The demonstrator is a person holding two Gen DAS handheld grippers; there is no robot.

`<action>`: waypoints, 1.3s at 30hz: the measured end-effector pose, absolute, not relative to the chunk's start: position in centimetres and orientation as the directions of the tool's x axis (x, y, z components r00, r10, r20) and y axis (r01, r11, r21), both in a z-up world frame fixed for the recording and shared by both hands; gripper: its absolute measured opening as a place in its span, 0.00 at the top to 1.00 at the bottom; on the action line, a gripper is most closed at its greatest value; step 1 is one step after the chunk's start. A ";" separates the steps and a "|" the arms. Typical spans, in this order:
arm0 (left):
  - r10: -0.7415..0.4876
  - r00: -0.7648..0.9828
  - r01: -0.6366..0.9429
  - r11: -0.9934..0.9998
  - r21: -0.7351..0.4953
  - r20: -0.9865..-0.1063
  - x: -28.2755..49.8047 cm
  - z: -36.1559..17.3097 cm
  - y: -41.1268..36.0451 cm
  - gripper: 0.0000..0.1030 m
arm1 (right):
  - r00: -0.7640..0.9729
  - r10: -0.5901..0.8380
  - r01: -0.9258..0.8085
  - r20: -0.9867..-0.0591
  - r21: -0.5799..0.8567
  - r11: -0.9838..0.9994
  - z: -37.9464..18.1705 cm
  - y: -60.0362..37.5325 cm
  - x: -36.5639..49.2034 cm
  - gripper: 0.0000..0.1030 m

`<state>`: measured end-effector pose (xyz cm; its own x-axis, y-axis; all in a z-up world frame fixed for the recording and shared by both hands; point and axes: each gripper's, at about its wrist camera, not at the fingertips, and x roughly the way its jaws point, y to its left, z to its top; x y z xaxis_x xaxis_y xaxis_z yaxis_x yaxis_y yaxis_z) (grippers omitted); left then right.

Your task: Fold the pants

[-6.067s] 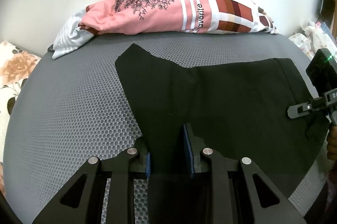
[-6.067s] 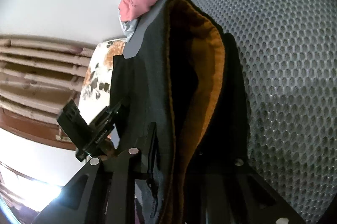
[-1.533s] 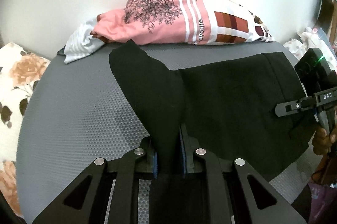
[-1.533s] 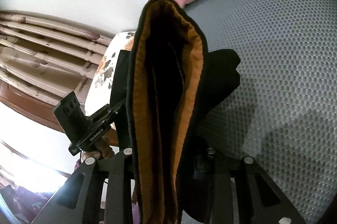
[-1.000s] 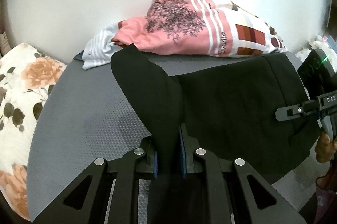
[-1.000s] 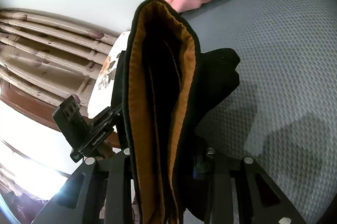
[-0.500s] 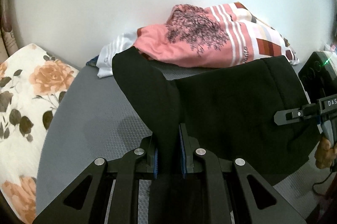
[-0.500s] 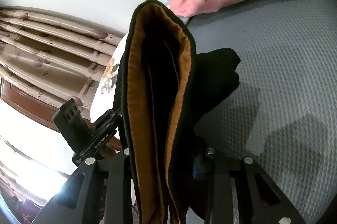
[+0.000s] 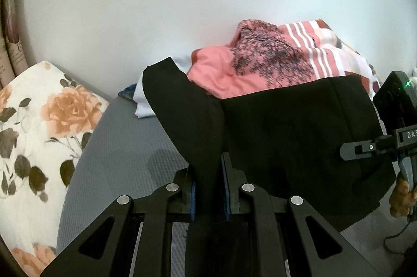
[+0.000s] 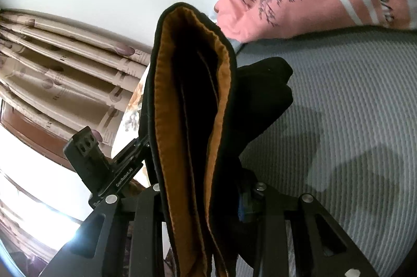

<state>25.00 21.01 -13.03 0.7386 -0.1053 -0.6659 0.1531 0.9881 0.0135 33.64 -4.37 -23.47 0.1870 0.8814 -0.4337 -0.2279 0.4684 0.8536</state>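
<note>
The black pants (image 9: 286, 136) hang in the air above the grey mesh bed surface (image 9: 117, 154), stretched between both grippers. My left gripper (image 9: 208, 188) is shut on the leg end of the pants. My right gripper (image 10: 200, 201) is shut on the waistband, whose orange-brown lining (image 10: 166, 120) faces its camera. The right gripper also shows at the right edge of the left wrist view (image 9: 370, 146). The left gripper shows in the right wrist view (image 10: 125, 164), beyond the pants.
A pink striped garment (image 9: 260, 68) lies piled against the white wall at the back. A floral pillow (image 9: 39, 125) lies to the left. Curtains (image 10: 65, 73) hang beyond the bed. The grey mesh surface (image 10: 351, 120) lies under the pants.
Both grippers have lifted the pants off the bed and raised them higher. The left wrist view has swung left, showing more wall and floral pillow.
</note>
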 end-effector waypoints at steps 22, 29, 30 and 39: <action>-0.055 0.681 0.112 0.993 0.029 -0.731 30.5 -18.1 23.7 0.85 | 0.209 0.869 -0.184 -0.449 0.855 0.486 -26.3 -3.8 38.5 0.72; -0.036 0.673 0.100 0.994 0.043 -0.738 30.7 -19.2 23.9 0.84 | 0.213 0.864 -0.161 -0.456 0.856 0.492 -27.0 -4.6 38.1 0.72; -0.033 0.671 0.094 0.995 0.040 -0.741 30.7 -19.5 24.1 0.83 | 0.214 0.861 -0.158 -0.461 0.854 0.496 -26.9 -4.7 38.0 0.72; -0.001 0.685 0.052 0.998 0.047 -0.728 30.6 -21.2 24.6 0.74 | 0.233 0.795 -0.179 -0.561 0.778 0.602 -27.5 -5.0 37.2 0.72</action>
<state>30.60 24.57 -21.23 0.6854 -0.0010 -0.7282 0.0515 0.9976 0.0472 37.22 -5.02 -27.49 0.2331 0.7945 -0.5607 -0.1793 0.6018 0.7782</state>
